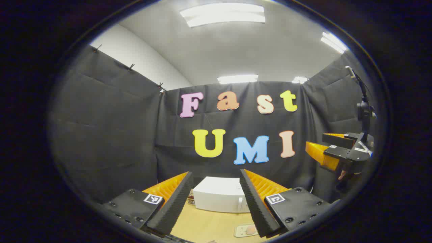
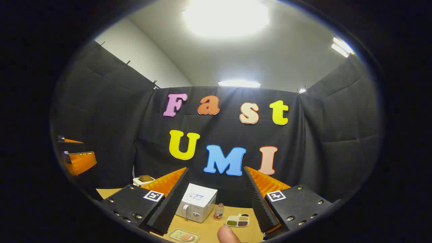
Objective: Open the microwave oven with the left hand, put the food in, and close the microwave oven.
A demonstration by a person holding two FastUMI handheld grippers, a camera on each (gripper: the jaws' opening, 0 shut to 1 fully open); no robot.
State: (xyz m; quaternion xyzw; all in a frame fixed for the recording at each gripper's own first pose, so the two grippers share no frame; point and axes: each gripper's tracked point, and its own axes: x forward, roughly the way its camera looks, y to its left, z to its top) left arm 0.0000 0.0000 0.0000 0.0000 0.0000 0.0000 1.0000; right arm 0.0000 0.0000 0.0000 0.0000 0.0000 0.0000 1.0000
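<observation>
Here the left gripper (image 1: 216,189) is held high with its fingers spread wide and nothing between them. The right gripper (image 2: 216,192) is spread wide too, holding nothing. The white microwave oven (image 2: 196,201) sits closed on the wooden table (image 2: 209,229); its small label is too tiny to read. The food (image 2: 186,237) lies on a tray in front, apart from it. A small bottle (image 2: 219,211) and a divided dish (image 2: 238,220) stand just beside the oven.

right gripper (image 2: 216,202): jaws wide apart | microwave (image 2: 197,202): door closed, on bench (image 2: 209,229) | bottle (image 2: 219,212) just right | food (image 2: 185,237) near
</observation>
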